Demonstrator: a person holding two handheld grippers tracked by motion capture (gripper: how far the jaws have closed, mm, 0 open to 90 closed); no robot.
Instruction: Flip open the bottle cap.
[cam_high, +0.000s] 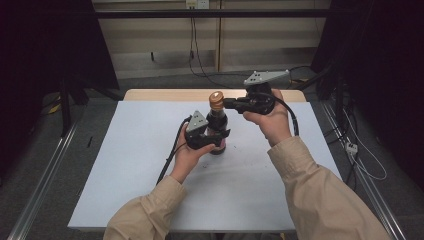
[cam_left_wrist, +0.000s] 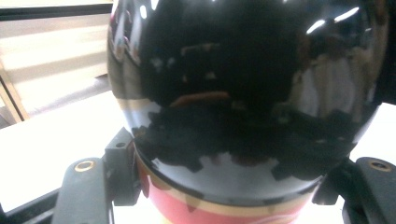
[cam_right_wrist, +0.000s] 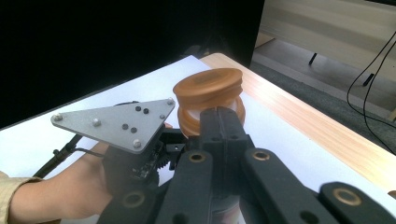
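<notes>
White-covered surface (cam_high: 125, 165), open room toward its near edge; left claw (cam_high: 216, 140) clamps the dark bottle (cam_high: 217, 122); right claw (cam_high: 227, 103) pinches its brown cap (cam_high: 216, 99).

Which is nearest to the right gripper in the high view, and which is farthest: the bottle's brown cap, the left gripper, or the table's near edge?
1. Brown cap: right at the tips of the right gripper.
2. Left gripper: lower, clamped on the dark bottle.
3. Near edge of the table: far below, between the sleeves.
</notes>
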